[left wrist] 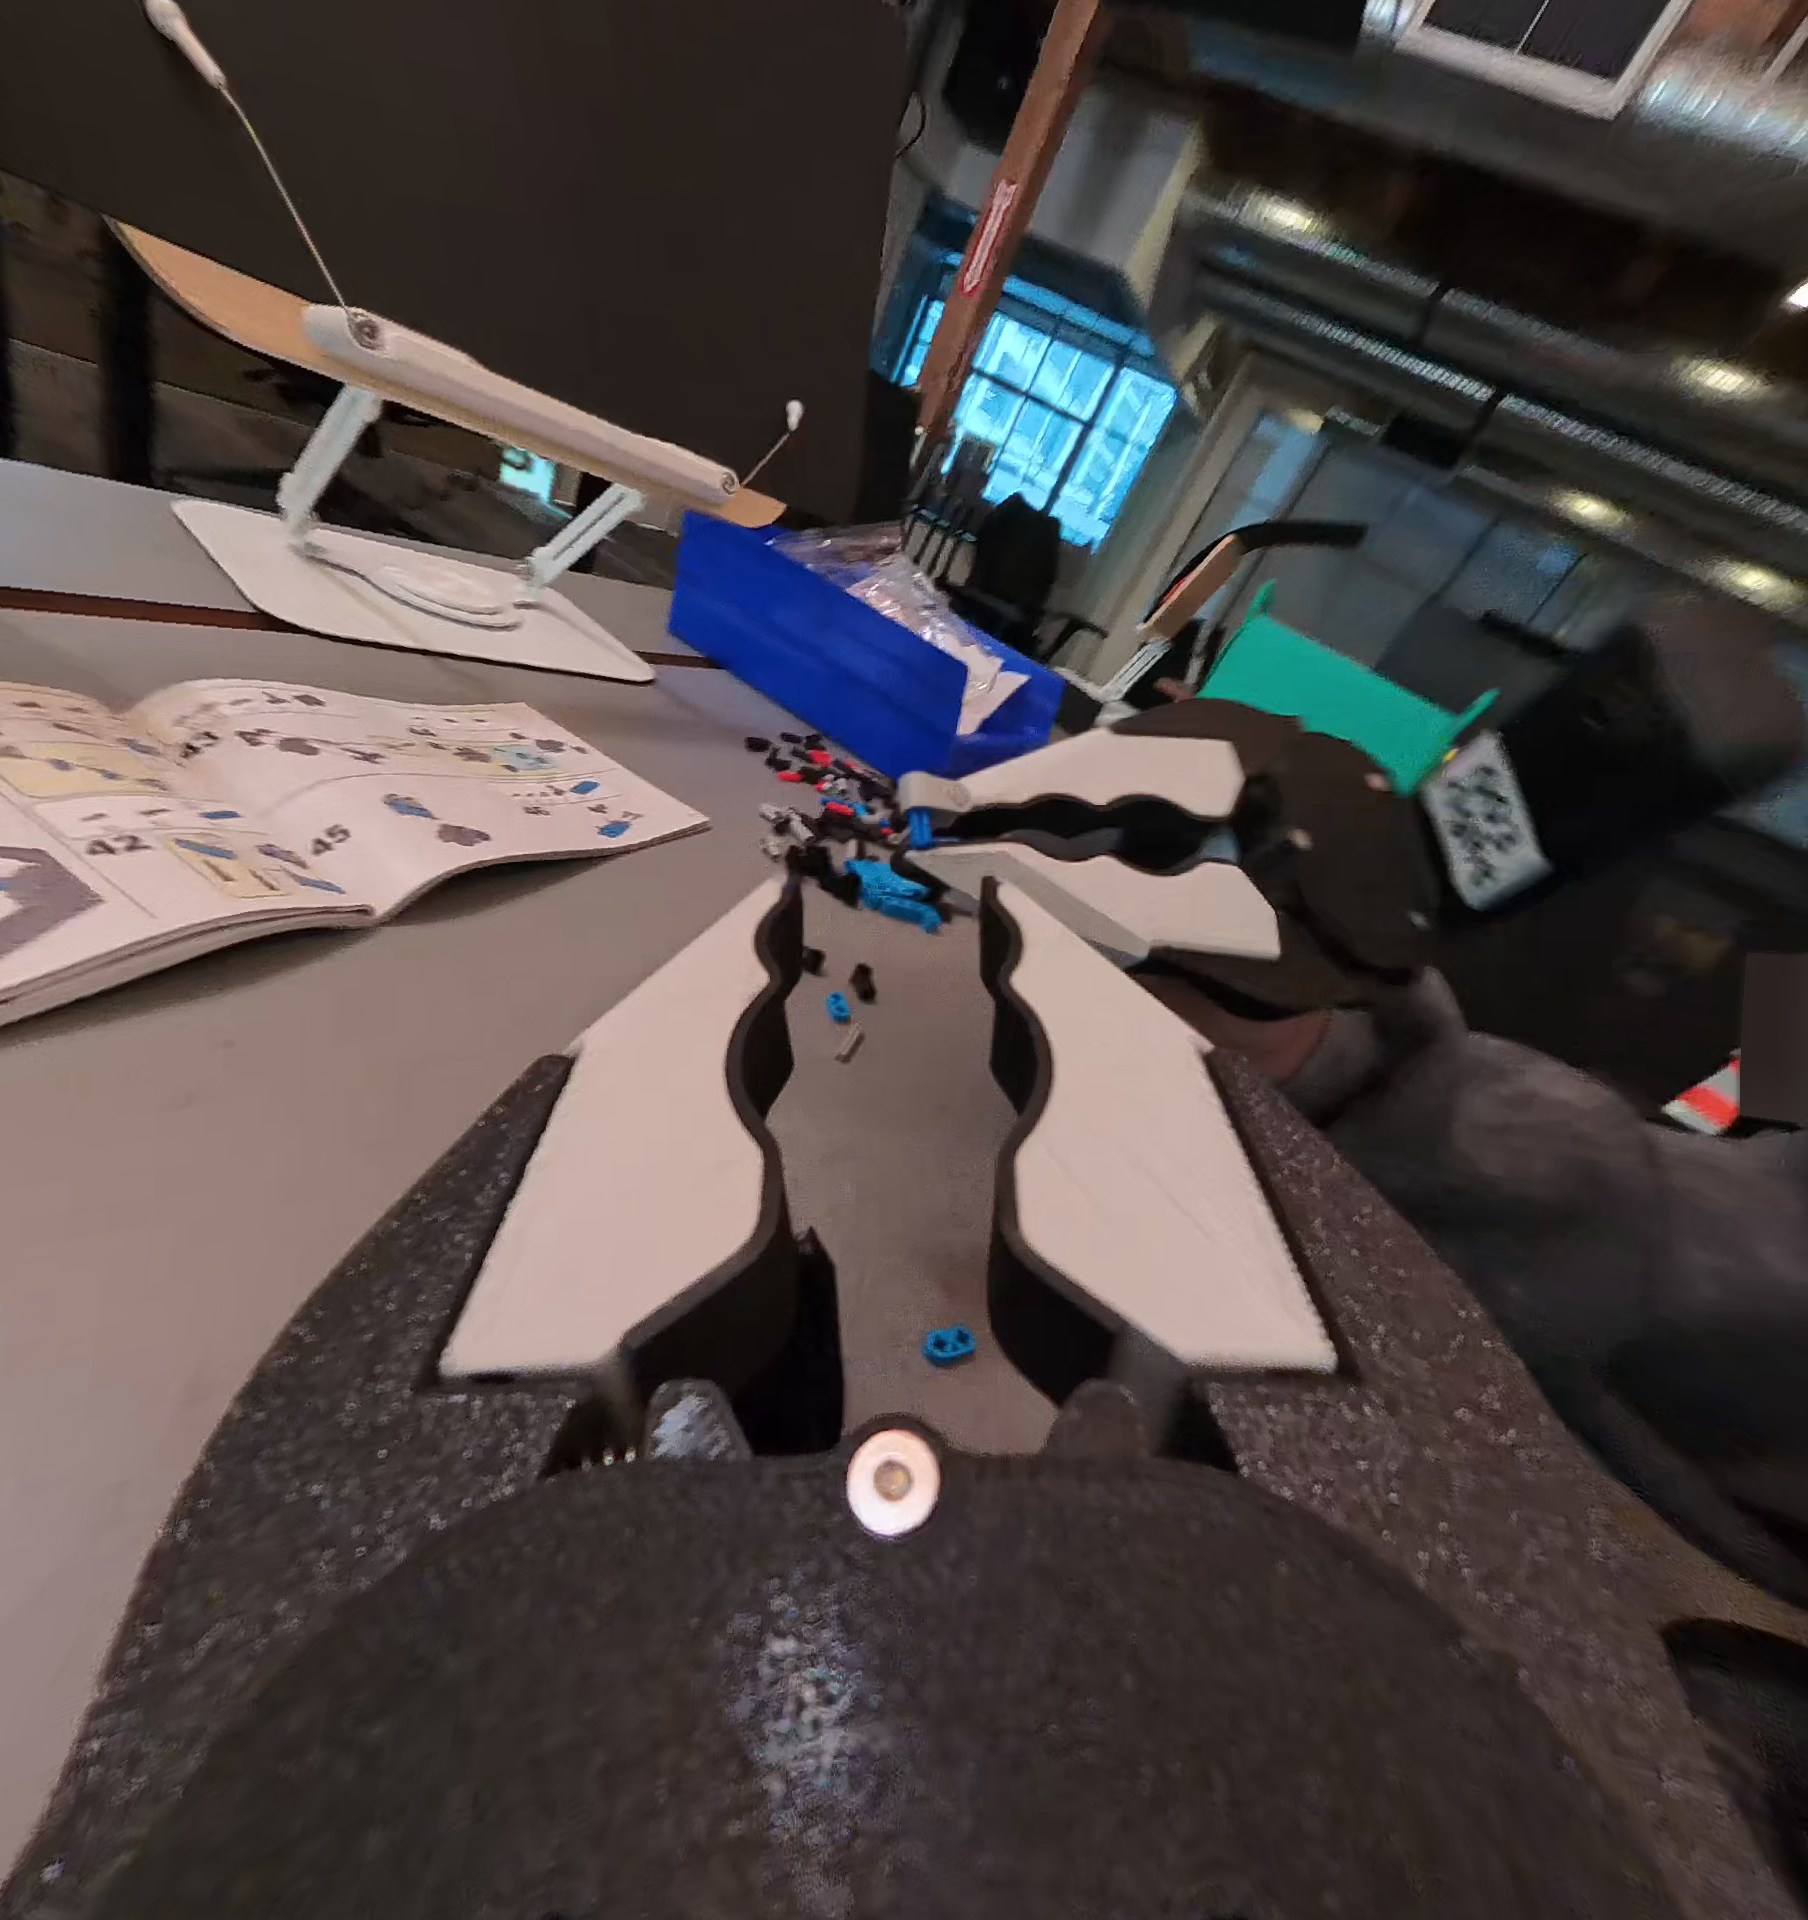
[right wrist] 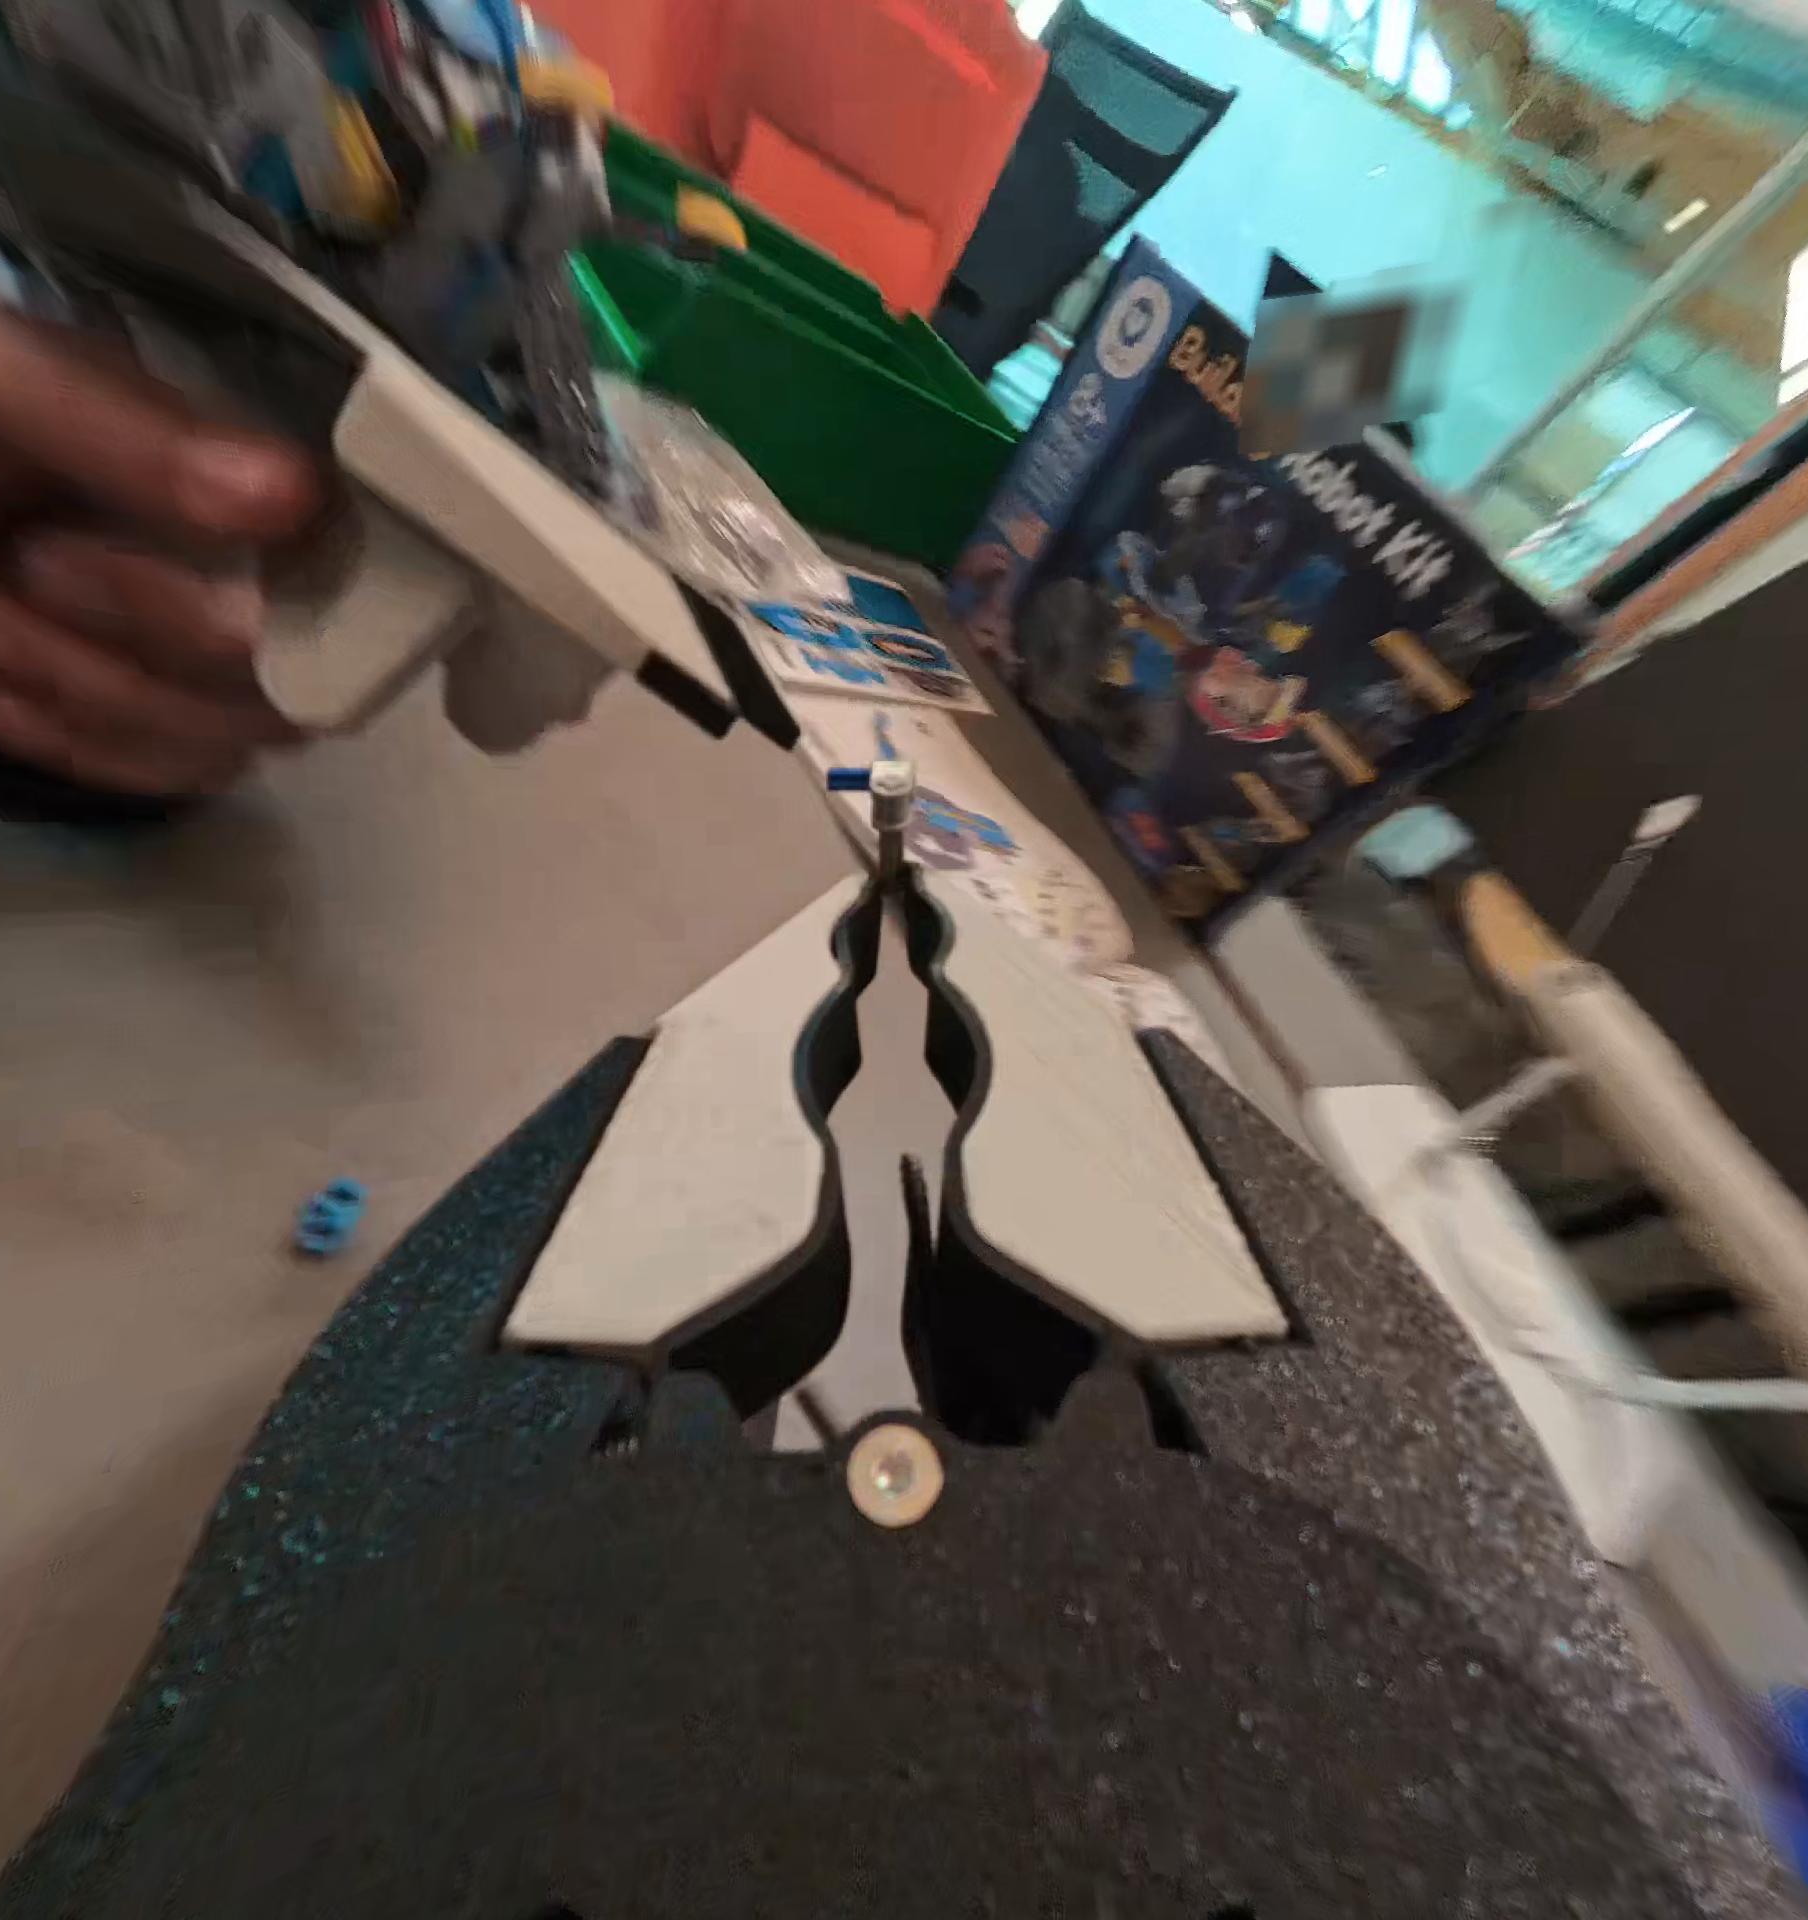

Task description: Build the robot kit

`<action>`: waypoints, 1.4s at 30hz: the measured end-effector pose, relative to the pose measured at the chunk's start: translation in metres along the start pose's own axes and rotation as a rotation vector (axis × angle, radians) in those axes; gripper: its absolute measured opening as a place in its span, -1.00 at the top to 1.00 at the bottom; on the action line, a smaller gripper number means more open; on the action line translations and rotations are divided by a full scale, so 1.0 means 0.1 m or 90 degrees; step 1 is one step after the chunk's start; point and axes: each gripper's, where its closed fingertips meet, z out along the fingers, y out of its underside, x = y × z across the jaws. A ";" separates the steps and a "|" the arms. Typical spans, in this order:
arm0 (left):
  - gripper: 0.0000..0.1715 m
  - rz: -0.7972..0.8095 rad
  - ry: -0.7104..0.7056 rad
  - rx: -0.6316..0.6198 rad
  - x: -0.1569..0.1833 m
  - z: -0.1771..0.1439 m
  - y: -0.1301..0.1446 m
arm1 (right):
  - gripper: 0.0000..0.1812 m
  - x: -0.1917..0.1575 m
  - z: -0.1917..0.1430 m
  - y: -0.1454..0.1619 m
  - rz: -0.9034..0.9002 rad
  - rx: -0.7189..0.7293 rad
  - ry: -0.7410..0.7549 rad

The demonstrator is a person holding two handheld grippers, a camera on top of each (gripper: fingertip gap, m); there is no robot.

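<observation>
Over grey tabletop (left wrist: 204, 1195), pinches thin grey axle with pale cap and blue pin (right wrist: 887, 805) in clenched right gripper (right wrist: 884, 894), long axis straight out past the tips, while holding left gripper (left wrist: 884, 894) spread, seemingly empty, just short of heap of small black and blue plastic pieces (left wrist: 827, 821).

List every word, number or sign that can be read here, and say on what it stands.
I do not copy writing; here is what bears it.
Open booklet: printed step numbers, legible.
Dark box: large lettering, legible.
Red sign on a post: blurred.
Tag on the right gripper: a code pattern, no words.
</observation>
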 end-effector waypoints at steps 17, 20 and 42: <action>0.67 0.068 0.075 -0.011 0.34 -0.02 0.02 | 0.96 -0.32 -0.13 -0.28 -0.430 -0.028 0.204; 0.77 0.091 0.061 -0.025 0.33 -0.02 0.06 | 0.96 -0.31 -0.13 -0.23 -0.413 -0.039 0.198; 0.82 -0.169 0.450 0.076 0.76 -0.58 -0.42 | 0.93 -0.26 -0.53 -0.74 0.056 0.250 -0.021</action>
